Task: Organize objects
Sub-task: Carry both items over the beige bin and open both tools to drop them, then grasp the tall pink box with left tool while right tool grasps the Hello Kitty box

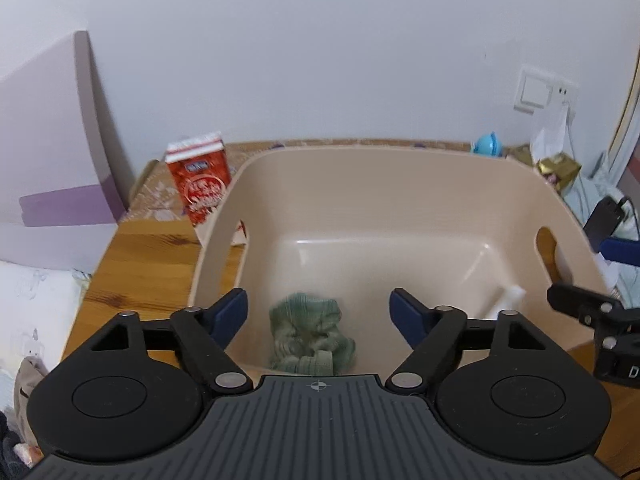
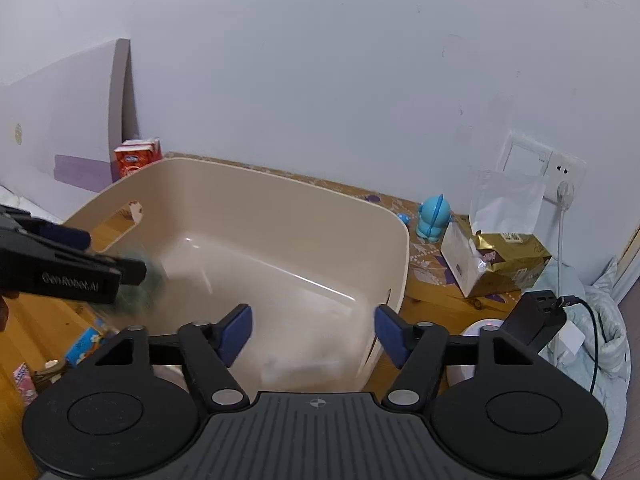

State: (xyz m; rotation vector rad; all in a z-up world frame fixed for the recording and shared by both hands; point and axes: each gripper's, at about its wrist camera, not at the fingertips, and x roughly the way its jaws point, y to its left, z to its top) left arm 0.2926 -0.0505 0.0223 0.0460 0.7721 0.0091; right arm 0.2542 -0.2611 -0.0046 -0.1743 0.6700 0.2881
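A beige plastic bin [image 1: 400, 176] with handle cutouts stands on the wooden table; it also shows in the right wrist view [image 2: 280, 184]. My left gripper [image 1: 318, 312] is open above the bin's near edge. A crumpled green cloth [image 1: 310, 338], blurred, is below the open fingers inside the bin, free of them. The same cloth [image 2: 140, 284] shows blurred beside the left gripper in the right wrist view. A white object [image 1: 506, 300] lies at the bin's right wall. My right gripper [image 2: 314, 332] is open and empty over the bin's near right corner.
A red carton [image 1: 200, 178] stands left of the bin. A blue toy figure [image 2: 434, 218], a gold packet [image 2: 508, 258] and a black power adapter [image 2: 534, 320] are to the right. Small packets [image 2: 80, 344] lie at front left. A wall is behind the table.
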